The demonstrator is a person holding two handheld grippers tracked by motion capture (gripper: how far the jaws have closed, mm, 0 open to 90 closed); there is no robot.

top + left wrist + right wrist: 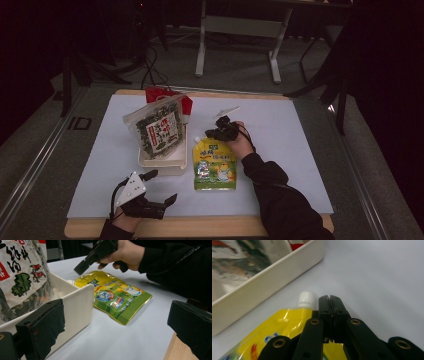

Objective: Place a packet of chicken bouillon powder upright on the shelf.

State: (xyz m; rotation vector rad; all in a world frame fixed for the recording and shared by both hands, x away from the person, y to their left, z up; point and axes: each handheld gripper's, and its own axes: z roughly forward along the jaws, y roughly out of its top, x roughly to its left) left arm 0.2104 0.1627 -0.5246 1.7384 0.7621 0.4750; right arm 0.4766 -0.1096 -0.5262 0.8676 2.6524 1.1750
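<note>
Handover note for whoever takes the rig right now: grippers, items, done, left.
Left gripper: open, empty, near the table's front edge.
Right gripper: jaws shut, nothing visibly held, above the top of the yellow spout pouch, beside its white cap.
Pouch lies flat on the table, right of the white tray.
Seaweed snack bag already stands in the tray.
Left, probably: grasp the pouch and put it in the tray.

Yellow pouch (pixel 115 296) beside white tray (pixel 80 302)
</note>
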